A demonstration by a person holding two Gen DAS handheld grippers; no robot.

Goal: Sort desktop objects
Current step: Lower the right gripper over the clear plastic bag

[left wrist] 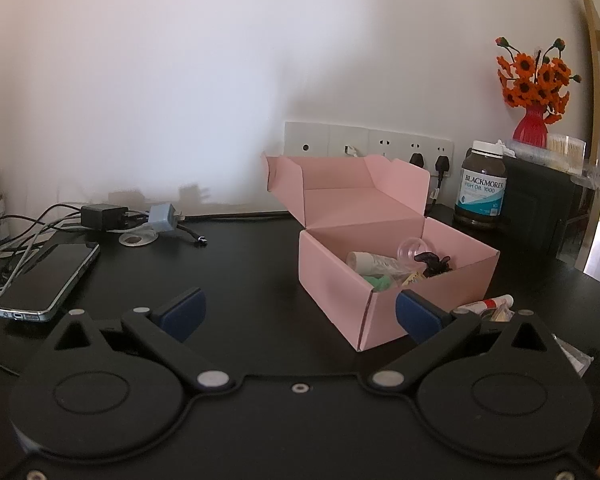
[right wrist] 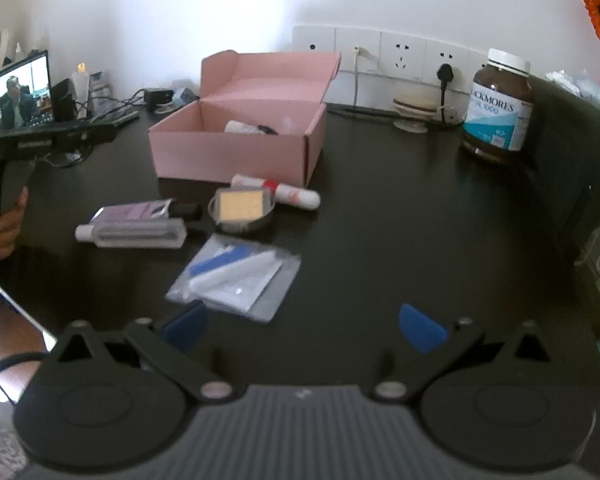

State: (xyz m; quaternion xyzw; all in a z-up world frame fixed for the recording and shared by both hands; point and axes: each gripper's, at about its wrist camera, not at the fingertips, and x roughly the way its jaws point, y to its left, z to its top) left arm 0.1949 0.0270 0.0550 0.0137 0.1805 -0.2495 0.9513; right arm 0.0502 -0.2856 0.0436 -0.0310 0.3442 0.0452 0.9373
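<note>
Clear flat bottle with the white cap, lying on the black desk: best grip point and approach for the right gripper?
Take the clear flat bottle with the white cap across the middle of its body, coming from above with the fingers spanning its short width. It lies flat, cap to the left. The right gripper is open and empty. The purple packet sits tight behind it, so the far finger has little room.

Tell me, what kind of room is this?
Probably a home desk or study corner: a dark desk against a wall with sockets, a phone and chargers, and a vase of orange flowers.
</note>
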